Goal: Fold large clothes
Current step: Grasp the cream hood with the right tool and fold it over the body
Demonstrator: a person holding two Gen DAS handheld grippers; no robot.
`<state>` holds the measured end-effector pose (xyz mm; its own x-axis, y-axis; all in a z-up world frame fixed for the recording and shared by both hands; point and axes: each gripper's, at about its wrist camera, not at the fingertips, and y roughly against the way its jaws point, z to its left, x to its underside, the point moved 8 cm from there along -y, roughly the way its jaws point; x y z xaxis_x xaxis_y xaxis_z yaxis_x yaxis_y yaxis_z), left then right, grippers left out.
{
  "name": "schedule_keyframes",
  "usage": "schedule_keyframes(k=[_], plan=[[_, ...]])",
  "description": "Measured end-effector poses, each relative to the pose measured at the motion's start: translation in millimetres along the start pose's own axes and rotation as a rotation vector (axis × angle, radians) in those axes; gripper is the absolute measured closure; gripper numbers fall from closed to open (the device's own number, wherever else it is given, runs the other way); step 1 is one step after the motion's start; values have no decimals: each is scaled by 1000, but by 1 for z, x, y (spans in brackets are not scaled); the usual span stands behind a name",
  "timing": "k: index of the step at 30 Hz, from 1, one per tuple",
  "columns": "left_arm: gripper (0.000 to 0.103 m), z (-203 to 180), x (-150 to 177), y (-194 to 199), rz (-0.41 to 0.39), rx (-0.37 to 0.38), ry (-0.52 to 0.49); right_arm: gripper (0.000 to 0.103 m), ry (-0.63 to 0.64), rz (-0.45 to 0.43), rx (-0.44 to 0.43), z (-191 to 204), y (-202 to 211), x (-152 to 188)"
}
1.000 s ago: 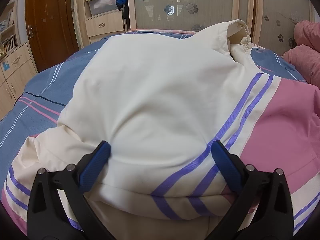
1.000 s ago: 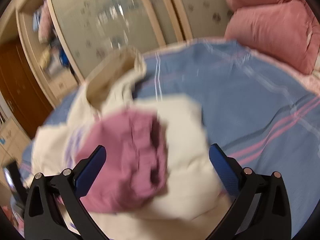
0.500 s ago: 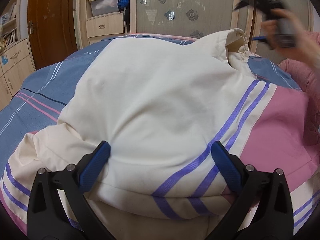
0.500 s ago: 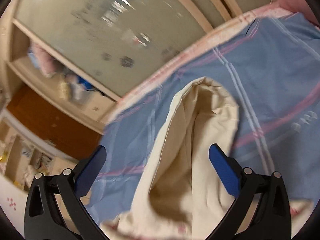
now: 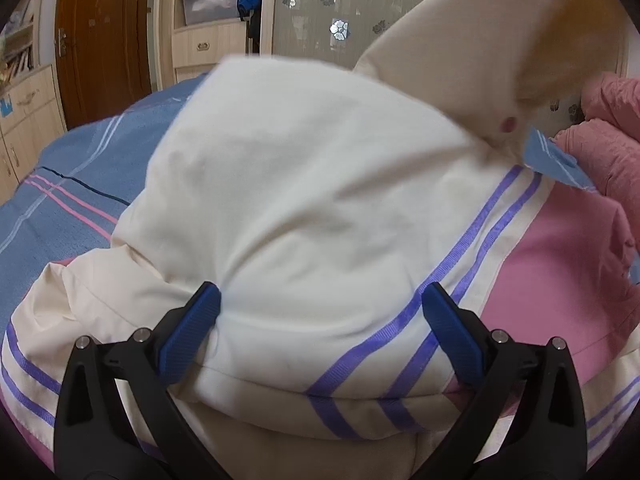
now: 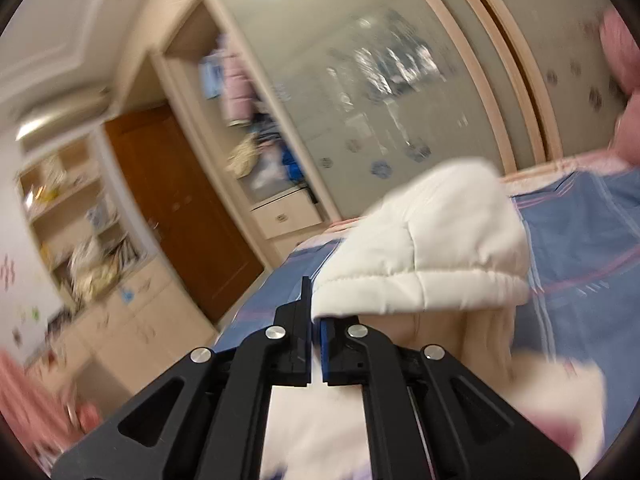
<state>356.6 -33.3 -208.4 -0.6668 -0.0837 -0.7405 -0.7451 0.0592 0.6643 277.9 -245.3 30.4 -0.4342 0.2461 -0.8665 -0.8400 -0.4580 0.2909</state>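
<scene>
Item: one large cream padded jacket with purple stripes and pink panels [image 5: 320, 184], lying on a blue bed sheet with pink and white stripes [image 5: 76, 188]. Its long axis runs away from the left wrist camera, striped hem nearest the camera, cream hood [image 5: 480, 52] at the far end. The hood is lifted off the bed and hangs raised at the upper right of the left view, blurred. Left gripper [image 5: 320, 320]: jaws spread wide, blue pads pressed down on the near part of the jacket on either side of a fabric mound, gripping nothing. Right gripper [image 6: 316, 320]: jaws closed to a narrow slit, pinching the quilted white edge of the hood [image 6: 432, 240], which drapes to the right of the jaws above the bed sheet [image 6: 580, 248]. Surroundings: pink quilted bedding [image 5: 604, 140] just beside the jacket on the right; brown wooden door [image 5: 104, 36] beyond the bed at left; pale wood shelving unit with drawers and piled cloth [image 5: 212, 20] beside the door; frosted sliding wardrobe panels with flower print [image 5: 320, 12] behind the bed. The right view is motion-blurred, so finer details there cannot be read.
</scene>
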Motion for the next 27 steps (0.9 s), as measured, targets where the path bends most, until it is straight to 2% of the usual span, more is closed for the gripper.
schedule_keyframes(k=[1,2,4,5,7,8,9,10,11,12,14,16,19,20,21,22,23,27], plan=[[2,2,-1,2,13,10,5,99,-3,33,0,6,12,24],[2,6,-3,7,27,14,5,98,-13,121,8,12,23,69],[2,13,-7,19,32,13,-4,95,-21,290,45,9,27,133],[2,17,-9,27,33,19,-31,92,-28,402,72,5,30,175],[2,22,-9,32,41,-8,-90,79,-57,509,122,-5,42,216],[2,26,-8,35,35,-32,-131,64,-69,523,145,-10,52,224],[2,30,-9,38,24,-30,-155,42,-66,497,169,-11,61,220],[2,32,-9,39,18,-19,-165,29,-51,437,222,-17,68,206],[2,36,-8,40,14,0,-172,8,-36,384,275,-23,73,192],[2,40,-6,39,16,18,-169,2,-16,303,347,-32,75,169],[2,46,2,33,21,56,-148,1,-39,237,421,-49,64,136],[2,45,6,30,15,64,-137,1,-95,266,438,-67,37,127],[2,38,6,32,6,28,-174,1,-166,317,451,-92,-18,123],[2,38,5,31,7,28,-176,7,-201,338,467,-98,-32,127],[2,39,5,30,11,34,-170,41,-228,355,462,-102,-36,128],[2,39,4,31,13,41,-164,60,-251,376,451,-99,-41,133],[2,40,4,30,16,48,-155,86,-283,390,429,-93,-42,136],[2,40,5,29,18,46,-155,89,-294,249,286,-52,1,117]])
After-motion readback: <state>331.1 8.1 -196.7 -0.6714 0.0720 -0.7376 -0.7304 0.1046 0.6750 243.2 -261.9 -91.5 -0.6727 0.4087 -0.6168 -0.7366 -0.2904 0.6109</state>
